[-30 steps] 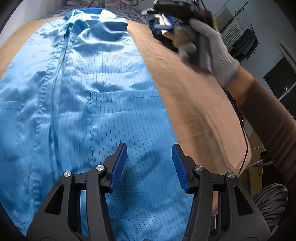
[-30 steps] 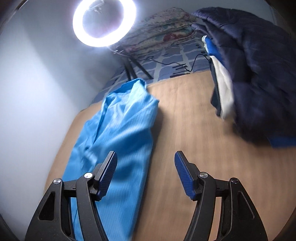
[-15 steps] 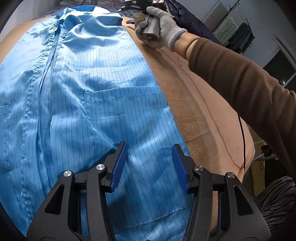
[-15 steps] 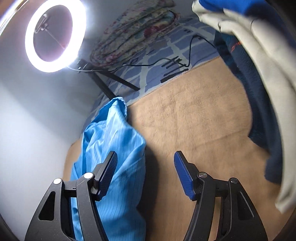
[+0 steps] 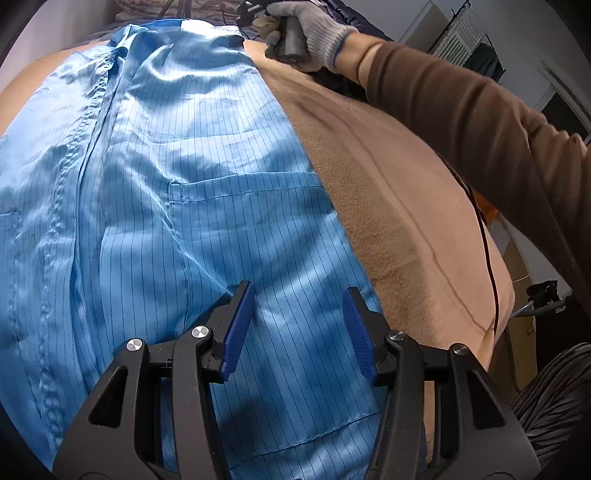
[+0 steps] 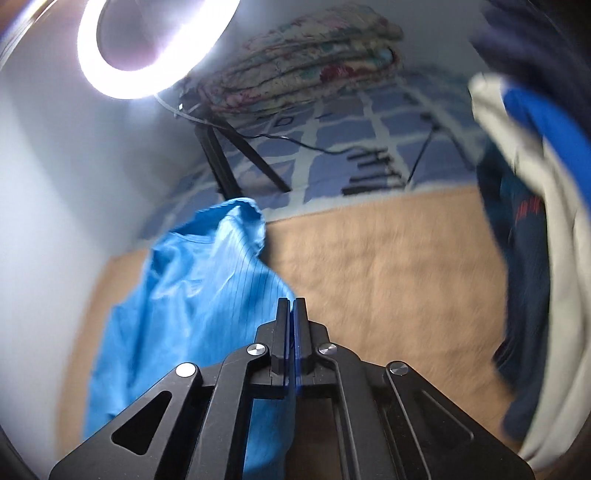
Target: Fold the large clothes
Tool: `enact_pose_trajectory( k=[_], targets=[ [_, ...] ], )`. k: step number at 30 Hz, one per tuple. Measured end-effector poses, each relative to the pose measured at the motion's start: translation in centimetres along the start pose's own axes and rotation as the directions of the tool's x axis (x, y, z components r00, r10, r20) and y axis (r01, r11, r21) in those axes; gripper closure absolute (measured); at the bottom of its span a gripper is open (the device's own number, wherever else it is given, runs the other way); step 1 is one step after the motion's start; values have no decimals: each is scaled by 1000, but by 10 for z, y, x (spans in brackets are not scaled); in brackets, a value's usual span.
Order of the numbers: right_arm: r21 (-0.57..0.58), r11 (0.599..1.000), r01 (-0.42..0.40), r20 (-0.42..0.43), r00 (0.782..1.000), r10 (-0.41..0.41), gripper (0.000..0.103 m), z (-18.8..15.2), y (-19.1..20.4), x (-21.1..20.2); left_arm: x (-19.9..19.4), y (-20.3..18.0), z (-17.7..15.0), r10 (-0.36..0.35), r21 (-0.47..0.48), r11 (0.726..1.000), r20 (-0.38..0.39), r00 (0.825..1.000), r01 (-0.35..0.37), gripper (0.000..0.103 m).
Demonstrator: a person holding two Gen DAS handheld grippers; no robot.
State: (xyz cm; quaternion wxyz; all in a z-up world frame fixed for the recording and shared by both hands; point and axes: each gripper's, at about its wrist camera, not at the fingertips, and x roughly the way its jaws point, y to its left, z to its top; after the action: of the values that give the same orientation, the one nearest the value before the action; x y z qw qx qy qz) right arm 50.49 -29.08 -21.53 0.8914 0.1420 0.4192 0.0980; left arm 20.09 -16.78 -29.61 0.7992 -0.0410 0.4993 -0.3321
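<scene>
A light blue pinstriped garment [image 5: 177, 184] lies flat, front up, on a tan blanket [image 5: 399, 206]. My left gripper [image 5: 297, 291] hangs open just above the cloth near the hem, with nothing between its pads. At the garment's far right corner a gloved hand [image 5: 317, 26] holds the other tool. In the right wrist view my right gripper [image 6: 291, 301] is shut, its tips on the right edge of the blue garment [image 6: 184, 295], which rises in a fold to meet them. The blanket [image 6: 369, 266] lies bare to its right.
A lit ring light [image 6: 147, 48] on a black tripod [image 6: 221, 162] stands behind the garment, beside a folded floral quilt [image 6: 306, 70]. A pile of dark blue and white clothes [image 6: 535, 221] fills the right side. A thin cable [image 5: 487, 251] runs along the blanket's right edge.
My right gripper has travelled to the garment's far right edge and gone from open to shut there. The left gripper has stayed open over the hem.
</scene>
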Motion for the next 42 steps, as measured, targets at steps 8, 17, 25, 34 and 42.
enact_pose_trajectory(
  k=[8,17,25,34,42],
  targets=[
    [85,990,-111,13,994,110,93,8,-16,-23,-1,1,-2,-12,-10,1000,2,1000,12,51],
    [263,933,-245,-45,963,266,72,-30,-45,2,-4,4,-1,-14,-10,1000,3,1000,14,51],
    [-5,997,-73,-46,996,73,101,-16,9,8,-2,-3,-4,1,17,1000,2,1000,-1,51],
    [45,997,59,-10,998,-59,103,2,-8,-13,-2,-5,-5,-13,12,1000,-4,1000,13,51],
    [2,1000,-17,32,999,17,103,-22,-4,-95,-26,0,-2,-73,-20,997,5,997,73,51]
  ],
)
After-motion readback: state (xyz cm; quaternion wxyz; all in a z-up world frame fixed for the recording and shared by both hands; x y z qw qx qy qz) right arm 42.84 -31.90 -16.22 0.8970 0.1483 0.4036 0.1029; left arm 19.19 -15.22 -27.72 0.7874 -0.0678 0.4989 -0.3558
